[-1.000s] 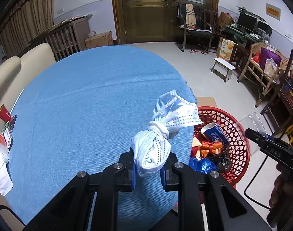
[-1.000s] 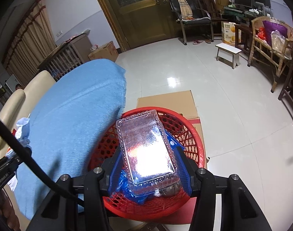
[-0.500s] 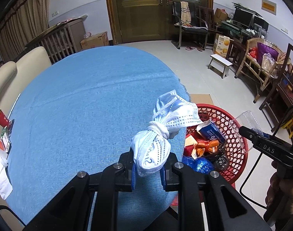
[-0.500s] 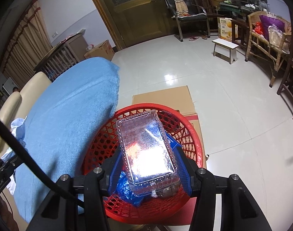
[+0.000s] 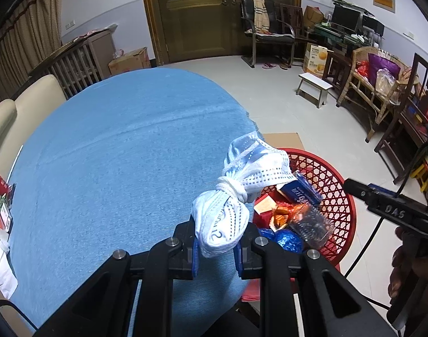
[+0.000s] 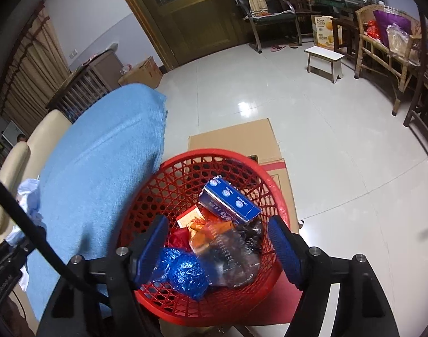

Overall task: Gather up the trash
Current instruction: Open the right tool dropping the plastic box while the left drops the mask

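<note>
While pinched, knotted mask (image 5: 230, 196) juts beyond left gripper (image 5: 215, 248).

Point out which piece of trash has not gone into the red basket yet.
The knotted face mask. The left gripper grips it over the blue tablecloth, while the blue box, clear plastic box and wrappers already lie inside the red basket.

Clear plastic box (image 6: 230, 255) motion-blurred, basket (image 6: 185, 313) base hidden by trash

Blue tablecloth (image 5: 107, 168) — cream sofa (image 5: 22, 106) beside it; brown double door (image 5: 202, 14), white stool (image 5: 315, 82) on pale tiles.
</note>
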Demonstrator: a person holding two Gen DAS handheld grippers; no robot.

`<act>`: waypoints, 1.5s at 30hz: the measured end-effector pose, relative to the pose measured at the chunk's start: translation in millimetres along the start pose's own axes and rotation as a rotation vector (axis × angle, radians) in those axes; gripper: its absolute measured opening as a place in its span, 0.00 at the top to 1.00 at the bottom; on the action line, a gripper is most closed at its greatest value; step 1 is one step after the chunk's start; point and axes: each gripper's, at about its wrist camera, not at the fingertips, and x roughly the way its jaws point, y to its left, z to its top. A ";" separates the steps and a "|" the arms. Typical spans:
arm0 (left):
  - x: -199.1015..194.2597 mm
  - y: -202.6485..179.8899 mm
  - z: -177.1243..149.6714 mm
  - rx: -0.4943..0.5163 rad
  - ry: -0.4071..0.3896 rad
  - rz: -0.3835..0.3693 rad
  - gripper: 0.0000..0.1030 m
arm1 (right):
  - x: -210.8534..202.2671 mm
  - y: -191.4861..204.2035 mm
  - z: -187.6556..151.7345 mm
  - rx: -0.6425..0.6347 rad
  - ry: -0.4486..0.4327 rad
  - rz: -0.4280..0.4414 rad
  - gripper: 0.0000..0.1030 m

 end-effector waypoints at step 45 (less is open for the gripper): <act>55.3 -90.3 16.9 0.152 0.112 -0.099 0.23 | -76.5 -36.9 28.5 0.140 -0.216 0.037 0.25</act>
